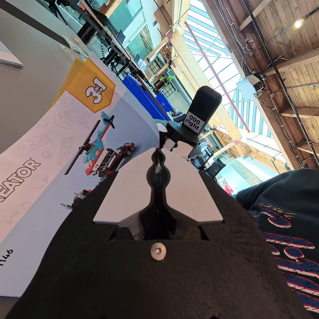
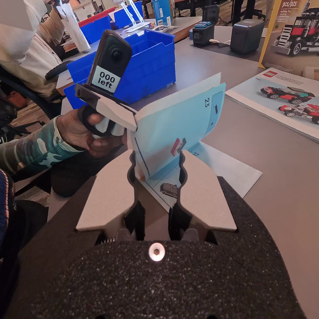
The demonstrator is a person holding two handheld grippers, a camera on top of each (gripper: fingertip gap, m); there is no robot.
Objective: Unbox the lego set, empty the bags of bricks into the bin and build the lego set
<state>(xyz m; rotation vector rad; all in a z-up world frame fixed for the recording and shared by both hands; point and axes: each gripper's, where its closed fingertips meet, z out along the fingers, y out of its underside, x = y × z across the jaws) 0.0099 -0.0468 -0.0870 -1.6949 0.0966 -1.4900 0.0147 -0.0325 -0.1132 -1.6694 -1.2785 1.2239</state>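
An instruction booklet (image 2: 172,124) lies open on the grey table (image 2: 259,164), with a sheaf of light-blue pages lifted upright. My left gripper (image 2: 135,123) is shut on the upper edge of those pages. In the left wrist view its tips (image 1: 158,151) pinch the thin paper edge, and the booklet cover (image 1: 51,138) curves away to the left. My right gripper (image 2: 157,152) is open, one finger on each side of the lifted pages' lower edge, just above the flat page. It also shows in the left wrist view (image 1: 172,144), close behind the paper.
A blue bin (image 2: 146,69) stands behind the booklet. The lego box (image 2: 293,34) stands upright at the back right, with a second booklet (image 2: 284,103) flat in front of it. Clear plastic bags (image 1: 74,44) lie farther off. Black devices (image 2: 245,36) sit at the back. The tips of both grippers are at nearly the same place.
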